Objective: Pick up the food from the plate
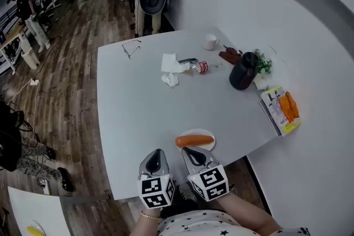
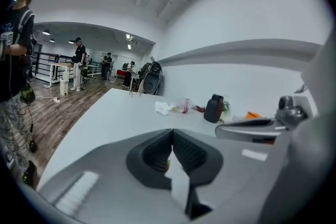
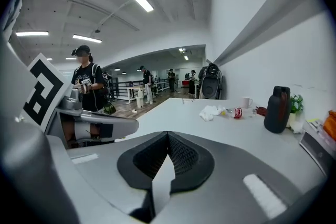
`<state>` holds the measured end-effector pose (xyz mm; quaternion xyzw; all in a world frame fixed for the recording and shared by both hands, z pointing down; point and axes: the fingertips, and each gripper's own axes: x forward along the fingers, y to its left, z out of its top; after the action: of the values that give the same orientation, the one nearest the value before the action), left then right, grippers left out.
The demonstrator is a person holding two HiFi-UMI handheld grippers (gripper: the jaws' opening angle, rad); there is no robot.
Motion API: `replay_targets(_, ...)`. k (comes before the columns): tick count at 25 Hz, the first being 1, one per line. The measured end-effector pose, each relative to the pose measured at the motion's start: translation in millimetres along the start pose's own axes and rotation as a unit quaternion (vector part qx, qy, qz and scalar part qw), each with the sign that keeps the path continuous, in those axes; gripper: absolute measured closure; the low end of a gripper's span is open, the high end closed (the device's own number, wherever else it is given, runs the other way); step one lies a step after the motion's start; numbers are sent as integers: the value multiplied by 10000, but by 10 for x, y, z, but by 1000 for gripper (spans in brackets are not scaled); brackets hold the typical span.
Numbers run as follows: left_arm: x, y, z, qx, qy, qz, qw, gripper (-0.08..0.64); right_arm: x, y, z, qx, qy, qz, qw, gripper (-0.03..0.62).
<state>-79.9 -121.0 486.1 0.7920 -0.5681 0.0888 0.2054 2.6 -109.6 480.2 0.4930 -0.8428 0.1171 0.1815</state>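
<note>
An orange sausage-shaped piece of food (image 1: 194,141) lies on a small white plate (image 1: 208,135) near the table's front edge. Both grippers hover side by side just in front of the plate, over the table's edge. My left gripper (image 1: 156,153) is shut and empty, a little left of the plate. My right gripper (image 1: 191,151) is also shut and empty, its tips just short of the food. In the left gripper view the jaws (image 2: 171,134) meet with nothing between them. The same holds in the right gripper view (image 3: 168,136). The plate is hidden in both gripper views.
Toward the far side of the white table (image 1: 138,102) lie glasses (image 1: 131,50), crumpled tissues (image 1: 170,66) and a small can (image 1: 201,67). A mug (image 1: 211,41), a black jug (image 1: 243,70), a plant (image 1: 263,62) and a book with an orange item (image 1: 282,109) stand at the right. People stand beyond the table.
</note>
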Motion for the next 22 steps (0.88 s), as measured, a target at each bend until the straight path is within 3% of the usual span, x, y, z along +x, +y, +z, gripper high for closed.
replay_targets(11,449,-281,-86,-107,241,342,9991,552,52,-799,-278,-155,429,112,9989,597)
replay_targets(16,532,-414,-178,-57,381,319,9987,552,97,-931,-420,-589,761,437,9944,597)
replay_targets(18,557,-444,-228,7,478,289,9984,552,156,-899,-498,-1044,1048,835,9855,595)
replay_targets(20,587,-452,-283,40,551,276,9981,552,224,-832,-596,-1623,1411,1279,9682,457)
replay_targets(22,603,-452,-345,23,611,281,9977,552,300,-788,-714,-2284,1760,1609,9439,431)
